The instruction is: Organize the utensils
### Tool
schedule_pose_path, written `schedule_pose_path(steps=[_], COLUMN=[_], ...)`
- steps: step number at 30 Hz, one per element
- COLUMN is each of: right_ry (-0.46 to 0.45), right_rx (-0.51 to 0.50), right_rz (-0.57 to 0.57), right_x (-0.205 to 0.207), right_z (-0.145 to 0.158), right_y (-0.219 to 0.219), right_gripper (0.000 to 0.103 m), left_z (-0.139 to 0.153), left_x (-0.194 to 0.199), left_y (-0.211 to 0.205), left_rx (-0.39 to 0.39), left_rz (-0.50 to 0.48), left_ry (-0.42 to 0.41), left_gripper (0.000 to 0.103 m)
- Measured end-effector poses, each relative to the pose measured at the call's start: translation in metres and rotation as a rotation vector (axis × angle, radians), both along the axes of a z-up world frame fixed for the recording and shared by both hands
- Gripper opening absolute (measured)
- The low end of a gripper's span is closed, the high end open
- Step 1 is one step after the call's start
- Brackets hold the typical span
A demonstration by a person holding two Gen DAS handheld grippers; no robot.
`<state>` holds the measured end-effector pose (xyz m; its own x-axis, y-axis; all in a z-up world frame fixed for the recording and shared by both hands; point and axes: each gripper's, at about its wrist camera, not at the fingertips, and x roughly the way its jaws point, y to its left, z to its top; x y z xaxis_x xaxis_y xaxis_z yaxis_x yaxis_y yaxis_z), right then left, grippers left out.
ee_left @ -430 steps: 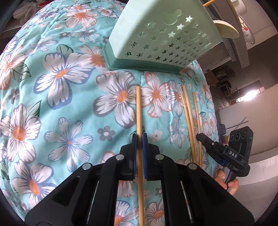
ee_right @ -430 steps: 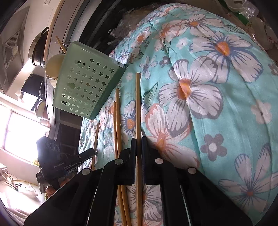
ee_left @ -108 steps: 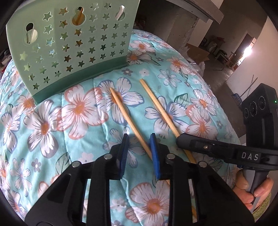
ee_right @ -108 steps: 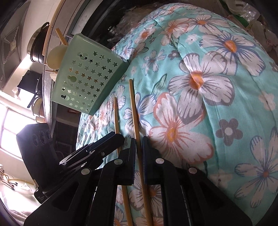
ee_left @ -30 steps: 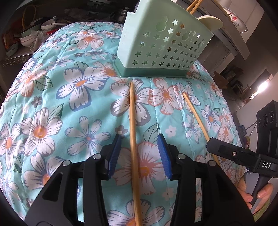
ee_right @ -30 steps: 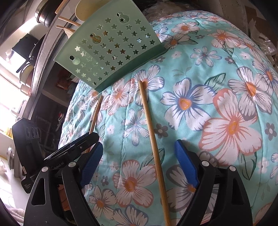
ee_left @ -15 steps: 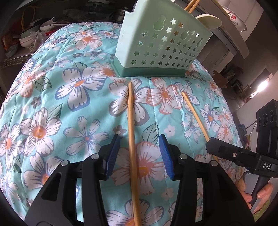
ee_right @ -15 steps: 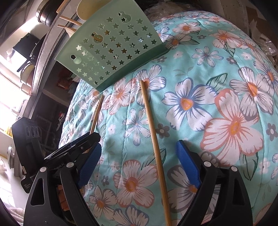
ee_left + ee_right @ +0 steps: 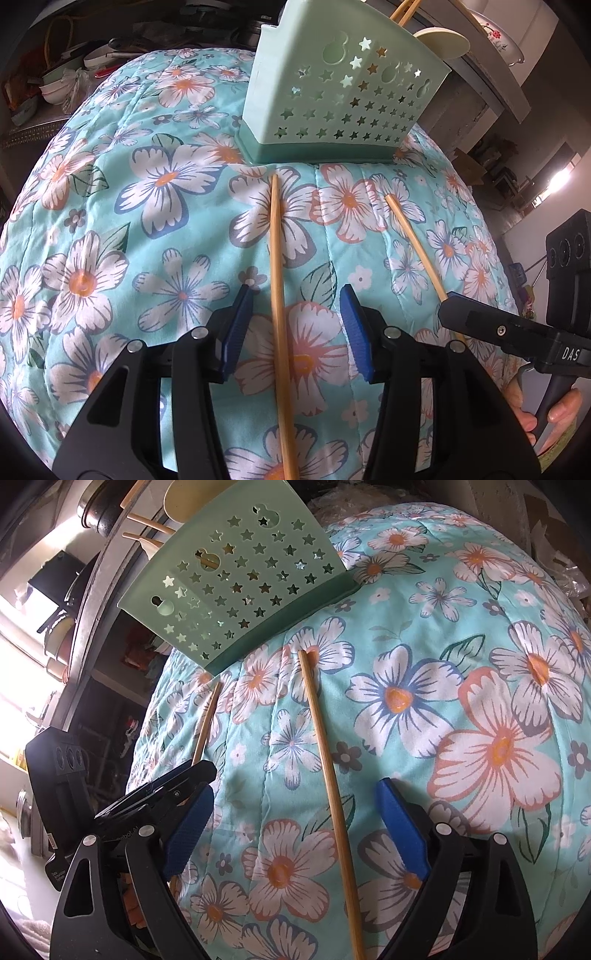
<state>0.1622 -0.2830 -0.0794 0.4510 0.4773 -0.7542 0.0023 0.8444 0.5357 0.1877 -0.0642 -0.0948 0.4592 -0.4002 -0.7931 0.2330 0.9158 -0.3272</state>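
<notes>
Straddling one chopstick (image 9: pixel 277 280) with left gripper (image 9: pixel 297 326), jaws spread, nothing held. Doing likewise with right gripper (image 9: pixel 295 827) over second chopstick (image 9: pixel 325 760). Both lying on quilt (image 9: pixel 110 192) below holder (image 9: pixel 343 99). Risking stick rolling aside during closing, soft fabric giving way.

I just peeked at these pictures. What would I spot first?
Probably the bright flowered cloth covering everything. At the back stands a mint green utensil holder with star-shaped holes. Two chopsticks lie on the cloth: one between the open left tool, the other between the open right tool.
</notes>
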Motion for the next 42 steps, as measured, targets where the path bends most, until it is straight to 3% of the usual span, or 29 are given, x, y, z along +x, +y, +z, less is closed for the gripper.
schedule_pose_path(steps=[12,15,22,28,32,36,39,42], right_ry=[0.026,0.027,-0.014,-0.041,-0.06,-0.083,-0.093,-0.093], right_rx=[-0.006,-0.018,-0.081,-0.116,-0.173,-0.254,-0.308,-0.335], right_rz=[-0.012,-0.013,-0.011,-0.002,0.023,0.05,0.058,0.06], right_x=[0.001,0.004,0.018,0.039,0.056,0.071,0.077,0.078], right_z=[0.004,0.007,0.013,0.019,0.02,0.015,0.011,0.009], right_y=[0.0,0.0,-0.001,0.0,0.007,0.019,0.025,0.026], right_gripper=[0.087,0.087,0.086,0.07,0.058,0.049,0.038,0.018], left_z=[0.003,0.008,0.015,0.021,0.014,0.006,0.006,0.006], left_x=[0.004,0.007,0.023,0.043,0.06,0.074,0.079,0.079], left_y=[0.011,0.018,0.015,-0.008,-0.023,-0.037,-0.044,-0.048], left_rx=[-0.048,-0.06,-0.027,0.072,0.132,0.213,0.257,0.286], left_rz=[0.008,0.015,0.001,-0.013,-0.019,-0.023,-0.015,-0.002], left_ry=[0.027,0.033,0.026,-0.015,-0.006,-0.029,-0.054,-0.071], left_gripper=[0.047,0.052,0.054,0.052,0.037,0.03,0.024,0.012])
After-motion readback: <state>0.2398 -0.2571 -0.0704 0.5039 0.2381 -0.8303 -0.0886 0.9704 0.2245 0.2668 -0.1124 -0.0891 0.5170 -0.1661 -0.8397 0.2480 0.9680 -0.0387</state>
